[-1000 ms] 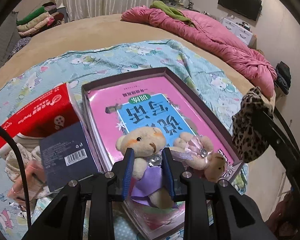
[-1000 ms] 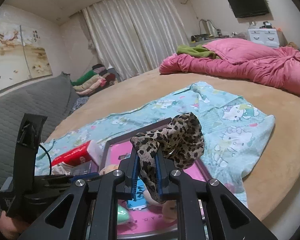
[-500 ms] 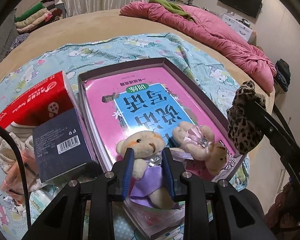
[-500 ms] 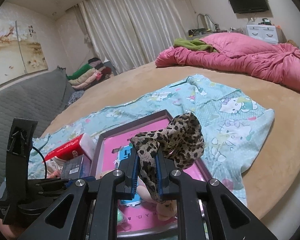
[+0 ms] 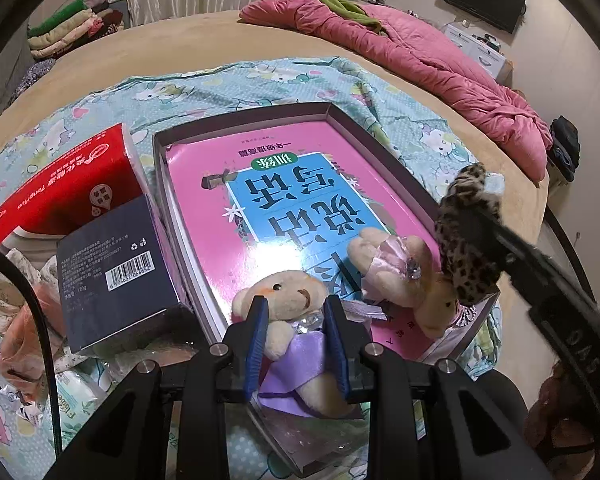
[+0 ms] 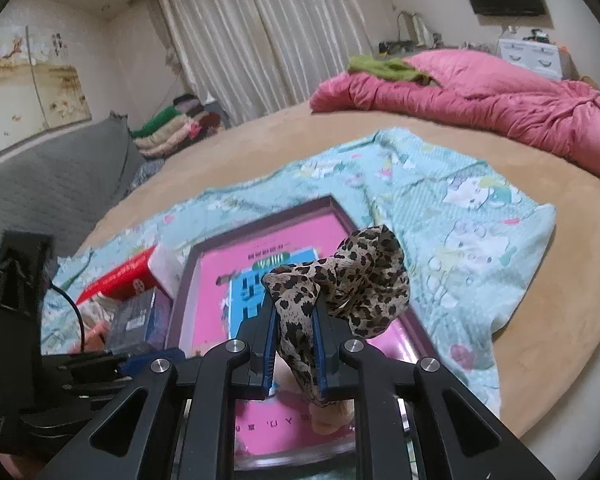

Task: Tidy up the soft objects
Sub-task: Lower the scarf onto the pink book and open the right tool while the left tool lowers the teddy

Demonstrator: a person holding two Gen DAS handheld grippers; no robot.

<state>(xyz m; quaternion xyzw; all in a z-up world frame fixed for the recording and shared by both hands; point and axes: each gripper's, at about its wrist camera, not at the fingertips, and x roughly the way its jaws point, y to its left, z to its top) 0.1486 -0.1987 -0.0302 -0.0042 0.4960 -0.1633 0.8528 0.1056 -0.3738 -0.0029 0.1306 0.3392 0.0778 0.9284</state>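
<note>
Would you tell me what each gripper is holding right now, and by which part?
The left gripper clamps the purple-dressed teddy bear around its body; the right gripper pinches the leopard-print scrunchie by one bunched side.

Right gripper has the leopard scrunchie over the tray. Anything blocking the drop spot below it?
Partly. The right gripper is shut on the leopard scrunchie above the tray's near right corner, where the pink-dressed bear already lies. The left gripper grips the purple-dressed bear beside it. The book cover farther in is bare.
</note>
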